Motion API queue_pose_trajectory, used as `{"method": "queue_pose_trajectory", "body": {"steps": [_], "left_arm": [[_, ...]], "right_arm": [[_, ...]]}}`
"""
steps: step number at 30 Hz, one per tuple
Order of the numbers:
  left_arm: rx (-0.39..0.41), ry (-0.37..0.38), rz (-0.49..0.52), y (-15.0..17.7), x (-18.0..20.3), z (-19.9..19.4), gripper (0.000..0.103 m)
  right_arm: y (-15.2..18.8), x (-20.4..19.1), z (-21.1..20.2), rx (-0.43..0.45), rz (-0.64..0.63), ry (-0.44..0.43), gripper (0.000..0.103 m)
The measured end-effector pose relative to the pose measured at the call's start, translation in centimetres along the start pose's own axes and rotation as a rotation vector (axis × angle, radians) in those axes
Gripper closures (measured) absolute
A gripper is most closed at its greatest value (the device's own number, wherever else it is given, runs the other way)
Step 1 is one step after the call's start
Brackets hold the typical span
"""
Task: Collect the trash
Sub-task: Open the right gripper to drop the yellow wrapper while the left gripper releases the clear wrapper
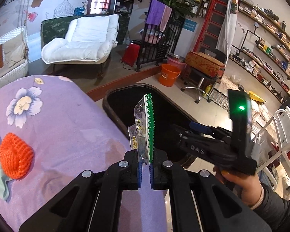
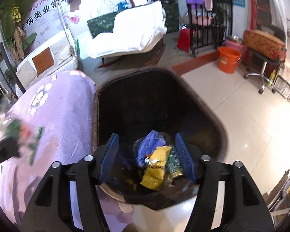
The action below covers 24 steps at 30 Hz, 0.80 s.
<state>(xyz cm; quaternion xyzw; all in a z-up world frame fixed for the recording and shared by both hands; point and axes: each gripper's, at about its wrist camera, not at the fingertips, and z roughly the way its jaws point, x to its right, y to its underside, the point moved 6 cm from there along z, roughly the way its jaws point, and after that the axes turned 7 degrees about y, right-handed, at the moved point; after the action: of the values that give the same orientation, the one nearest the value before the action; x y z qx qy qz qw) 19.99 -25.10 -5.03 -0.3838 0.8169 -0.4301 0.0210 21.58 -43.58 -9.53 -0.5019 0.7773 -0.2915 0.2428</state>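
Wrapper point(image 1: 145, 127): clear plastic, green zigzag edge, white strip, yellow print low down.
Left gripper point(image 1: 145, 171): black frame, blue ribbed pads, silver screws.
Right gripper point(image 2: 147, 154): black, blue ribbed pads; seen from the left camera it shows a green light.
Bin point(image 2: 203, 104): black inside, brown rim. In it: yellow packet point(image 2: 154, 171) with dark print, blue-purple bag point(image 2: 147, 147), green packet point(image 2: 175, 164).
Bedcover point(image 1: 67, 116): lilac, white-and-pale-blue flowers with cream centres.
Knitted thing point(image 1: 15, 155): bright orange, ribbed.
Cloth point(image 1: 0, 181) under it: pale green.
Bucket point(image 1: 169, 74): orange.
Armchair point(image 1: 83, 40): white.
Floor point(image 2: 251, 116): cream tiles.
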Motion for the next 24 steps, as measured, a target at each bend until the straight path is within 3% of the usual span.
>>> {"method": "queue_pose_trajectory", "body": {"steps": [6,14,24], "left_arm": [[-0.039,0.04,0.013,-0.9,1.5,2.8,0.096],[-0.102,0.084,0.018,-1.7,2.9,6.6,0.096],[-0.158,0.085,0.025,-2.3,4.1,10.5,0.094]], "right_arm": [[0.4,2.4,-3.0,0.063,-0.004,0.061,0.038],[1.2,5.1,-4.4,0.076,0.058,0.09,0.037],[2.4,7.4,-5.2,0.091,0.107,0.128,0.032]]}}
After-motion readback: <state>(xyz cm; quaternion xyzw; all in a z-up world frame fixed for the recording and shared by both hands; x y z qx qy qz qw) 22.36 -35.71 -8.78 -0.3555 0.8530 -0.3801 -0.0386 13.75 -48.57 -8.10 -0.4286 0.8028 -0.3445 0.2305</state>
